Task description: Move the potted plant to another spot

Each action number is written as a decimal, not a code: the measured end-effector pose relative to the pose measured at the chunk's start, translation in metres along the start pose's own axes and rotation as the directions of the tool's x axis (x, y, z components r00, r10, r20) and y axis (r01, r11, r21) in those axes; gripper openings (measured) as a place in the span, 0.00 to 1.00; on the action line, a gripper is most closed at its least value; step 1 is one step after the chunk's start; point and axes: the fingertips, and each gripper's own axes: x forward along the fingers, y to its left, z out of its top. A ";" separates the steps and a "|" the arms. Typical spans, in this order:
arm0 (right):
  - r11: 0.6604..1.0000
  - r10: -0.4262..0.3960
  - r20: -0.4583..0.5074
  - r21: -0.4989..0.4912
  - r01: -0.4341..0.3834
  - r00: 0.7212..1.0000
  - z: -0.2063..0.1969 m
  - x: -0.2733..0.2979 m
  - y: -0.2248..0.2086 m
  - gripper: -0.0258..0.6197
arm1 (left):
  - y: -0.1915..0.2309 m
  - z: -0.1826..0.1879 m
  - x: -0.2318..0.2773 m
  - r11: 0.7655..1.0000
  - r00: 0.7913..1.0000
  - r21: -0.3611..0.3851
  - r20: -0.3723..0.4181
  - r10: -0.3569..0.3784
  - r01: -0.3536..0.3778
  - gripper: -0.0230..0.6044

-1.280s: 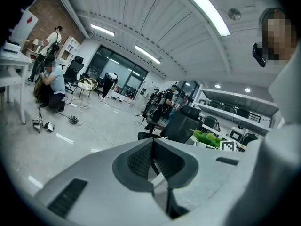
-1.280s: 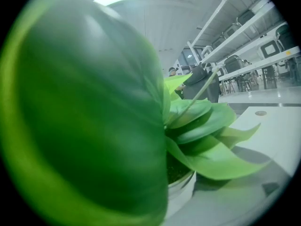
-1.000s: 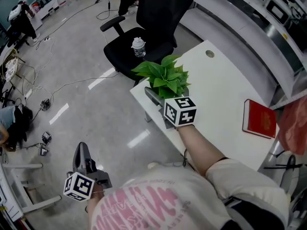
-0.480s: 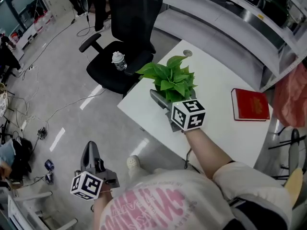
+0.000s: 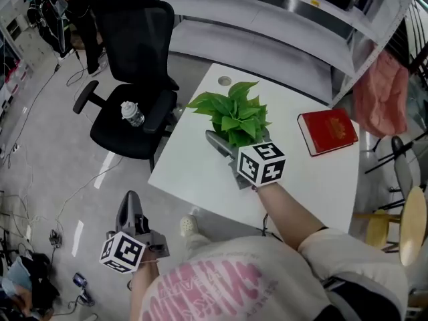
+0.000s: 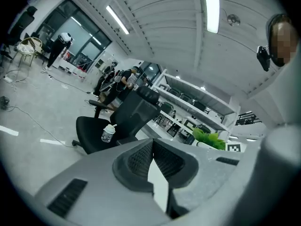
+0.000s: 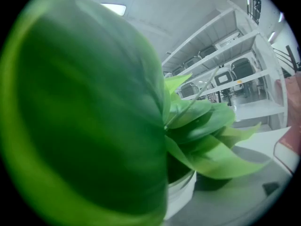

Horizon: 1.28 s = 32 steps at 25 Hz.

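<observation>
Right gripper (image 5: 232, 146) seemingly gripping potted plant (image 5: 234, 112), table (image 5: 314, 176)

The person wears a pale short-sleeved T-shirt (image 5: 214, 283) with big pink lettering. The grey plastic left gripper (image 5: 131, 198) and right gripper (image 5: 224, 142) each carry a white cube (image 5: 261, 164) printed with black square markers. The left one's pads (image 6: 138, 159) are dark and ribbed.

So it's a plain white table (image 5: 194, 172) with a little round cable hole (image 5: 225, 81) near the far corner, a red book (image 5: 328, 131) lying flat toward the right side, and a potted plant (image 5: 234, 116) around the middle, can't tell if the pot's actually touching.
</observation>
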 end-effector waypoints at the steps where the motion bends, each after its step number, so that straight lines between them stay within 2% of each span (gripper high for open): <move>1: 1.000 -0.018 0.002 0.001 0.018 1.000 0.002 0.001 -0.002 0.91 | 0.000 0.005 0.010 1.000 1.000 0.001 -0.013 -0.017 0.017 0.04; 9: 0.987 -0.161 0.039 0.010 0.161 0.986 0.025 0.012 -0.017 0.91 | -0.003 0.041 0.089 0.984 0.979 0.015 -0.108 -0.174 0.177 0.04; 18: 0.956 -0.292 0.103 0.031 0.291 0.951 0.048 0.019 -0.034 0.91 | -0.012 0.060 0.160 0.944 0.925 0.016 -0.206 -0.319 0.329 0.04; 32: 0.913 -0.405 0.153 0.007 0.408 0.902 0.053 0.018 -0.035 0.91 | -0.017 0.065 0.210 0.871 0.844 0.019 -0.257 -0.471 0.492 0.04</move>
